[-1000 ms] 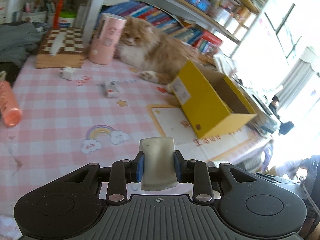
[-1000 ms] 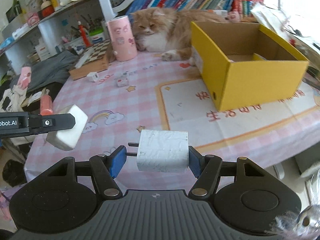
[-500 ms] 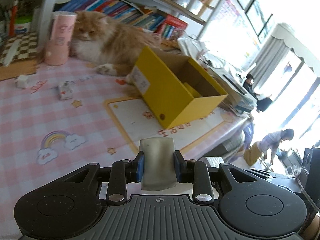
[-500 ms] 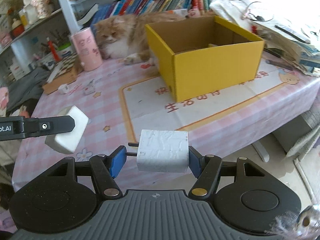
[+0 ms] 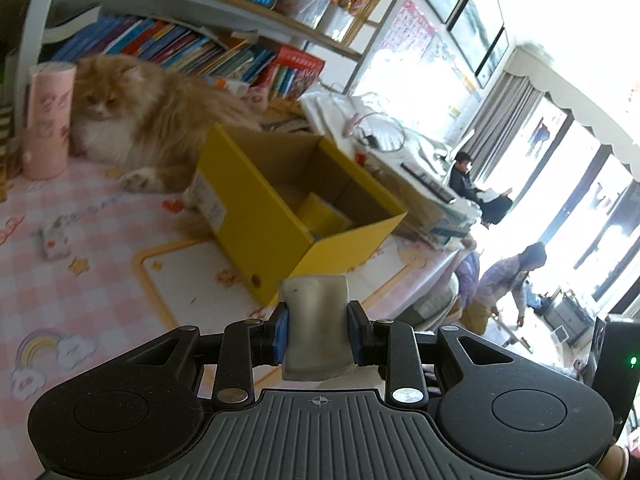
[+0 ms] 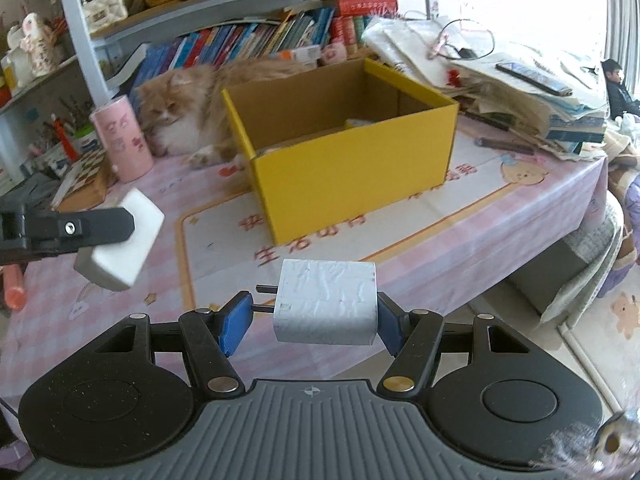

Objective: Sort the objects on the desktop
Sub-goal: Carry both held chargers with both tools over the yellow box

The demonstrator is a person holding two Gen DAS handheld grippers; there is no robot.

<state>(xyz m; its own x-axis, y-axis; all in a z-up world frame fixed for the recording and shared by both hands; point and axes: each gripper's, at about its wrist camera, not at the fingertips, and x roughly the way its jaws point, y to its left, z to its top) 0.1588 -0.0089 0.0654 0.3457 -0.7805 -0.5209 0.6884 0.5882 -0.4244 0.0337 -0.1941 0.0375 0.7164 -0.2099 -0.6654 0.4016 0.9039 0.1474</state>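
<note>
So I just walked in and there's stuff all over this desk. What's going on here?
A person is tidying the desk with a handheld gripper in each hand. The left gripper is shut on a white block, and the right gripper is shut on a white plug adapter whose prongs point left. Both are held above the pink checked tablecloth, short of the open yellow box. A fluffy cat lies behind the box beside a pink cup.
</note>
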